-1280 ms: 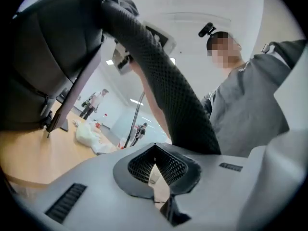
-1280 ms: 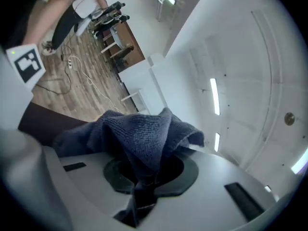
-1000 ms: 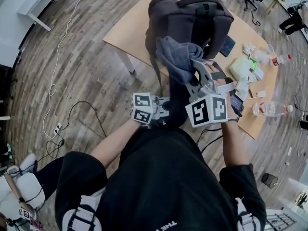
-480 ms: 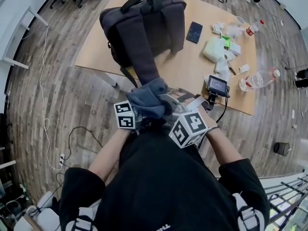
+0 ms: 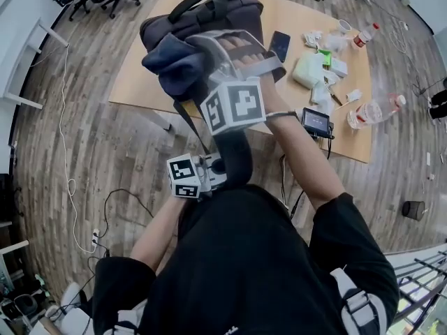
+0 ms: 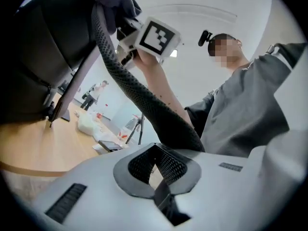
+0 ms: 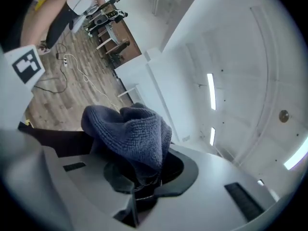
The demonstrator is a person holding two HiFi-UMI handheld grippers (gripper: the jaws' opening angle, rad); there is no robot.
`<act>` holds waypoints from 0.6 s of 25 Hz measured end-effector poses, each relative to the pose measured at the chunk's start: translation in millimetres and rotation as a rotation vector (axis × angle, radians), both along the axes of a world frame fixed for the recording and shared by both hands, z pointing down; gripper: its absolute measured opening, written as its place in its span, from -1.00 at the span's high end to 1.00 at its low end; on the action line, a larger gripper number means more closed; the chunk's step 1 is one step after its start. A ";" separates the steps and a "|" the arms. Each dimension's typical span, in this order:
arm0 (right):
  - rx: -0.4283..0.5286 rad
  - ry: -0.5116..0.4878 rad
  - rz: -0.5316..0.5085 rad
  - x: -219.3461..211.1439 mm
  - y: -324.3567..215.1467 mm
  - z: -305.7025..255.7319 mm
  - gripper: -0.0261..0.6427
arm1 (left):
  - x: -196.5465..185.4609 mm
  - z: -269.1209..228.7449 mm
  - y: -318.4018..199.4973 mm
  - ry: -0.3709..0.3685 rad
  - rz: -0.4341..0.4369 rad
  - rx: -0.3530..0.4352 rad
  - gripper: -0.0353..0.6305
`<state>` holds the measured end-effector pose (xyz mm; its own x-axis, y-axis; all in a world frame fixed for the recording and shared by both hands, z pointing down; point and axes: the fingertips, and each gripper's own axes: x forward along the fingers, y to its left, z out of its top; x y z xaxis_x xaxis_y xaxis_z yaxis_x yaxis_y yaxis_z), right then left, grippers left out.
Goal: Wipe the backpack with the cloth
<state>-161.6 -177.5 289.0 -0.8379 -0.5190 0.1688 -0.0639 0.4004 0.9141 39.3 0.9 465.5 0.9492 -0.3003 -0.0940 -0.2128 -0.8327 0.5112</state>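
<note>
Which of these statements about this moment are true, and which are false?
1. The right gripper holds the cloth. True.
2. The left gripper is open and empty. False: it is shut on the backpack's strap.
3. The backpack lies on the floor. False: it sits on the table.
4. A phone lies on the table beside the backpack. True.
</note>
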 end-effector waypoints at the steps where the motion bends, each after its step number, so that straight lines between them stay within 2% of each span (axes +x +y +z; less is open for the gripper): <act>1: 0.015 -0.017 0.010 -7.8 -11.1 -12.3 0.78 | -0.1 0.2 1.3 -0.001 0.008 0.003 0.85; 5: 0.010 -0.059 0.037 -25.8 -28.9 -36.0 0.78 | -9.3 -2.6 3.1 0.018 -0.016 0.009 0.85; 8: -0.004 -0.056 0.016 -16.3 -16.4 -22.5 0.78 | -14.5 -2.9 1.5 0.054 -0.041 -0.001 0.85; 12: -0.161 0.050 -0.051 14.9 22.1 36.0 0.78 | -20.1 1.2 -2.4 0.078 -0.056 -0.034 0.85; 15: -0.323 0.139 -0.100 48.2 58.7 85.7 0.78 | -25.2 2.4 -10.7 0.104 -0.073 -0.058 0.85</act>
